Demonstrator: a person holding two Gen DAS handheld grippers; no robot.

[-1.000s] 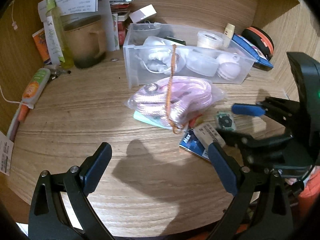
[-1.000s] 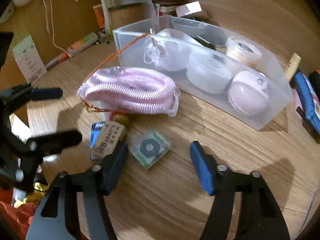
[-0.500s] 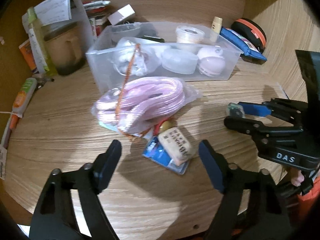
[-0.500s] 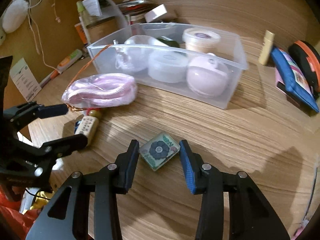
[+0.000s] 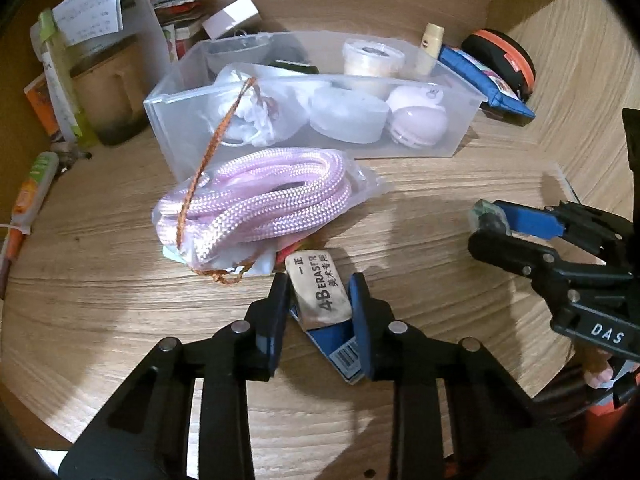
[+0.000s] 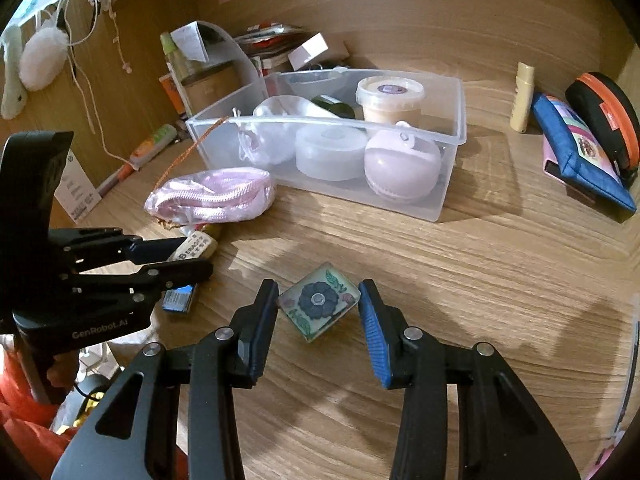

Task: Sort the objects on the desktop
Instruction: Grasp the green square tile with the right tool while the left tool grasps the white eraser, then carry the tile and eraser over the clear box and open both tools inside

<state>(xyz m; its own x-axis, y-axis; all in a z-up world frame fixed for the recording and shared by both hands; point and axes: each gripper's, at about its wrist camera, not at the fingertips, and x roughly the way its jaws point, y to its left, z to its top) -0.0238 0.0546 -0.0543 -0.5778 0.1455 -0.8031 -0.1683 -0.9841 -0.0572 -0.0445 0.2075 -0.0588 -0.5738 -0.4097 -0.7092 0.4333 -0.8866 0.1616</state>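
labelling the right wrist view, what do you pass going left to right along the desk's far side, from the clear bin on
clear plastic storage bin → cream cylindrical tube standing upright → blue zip pouch → black round case with orange rim

A wood-grain desk [image 6: 460, 280] carries a clear plastic bin [image 6: 448, 184], a bagged pink rope [image 5: 256, 200], a 4B eraser [image 5: 320, 290], a square flower-patterned tile [image 6: 318, 302], a blue pouch [image 6: 580, 160] and a brown mug [image 5: 108, 96].

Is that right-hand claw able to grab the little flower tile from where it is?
Probably yes: the right gripper stands open around the flower tile, nothing lying between them.
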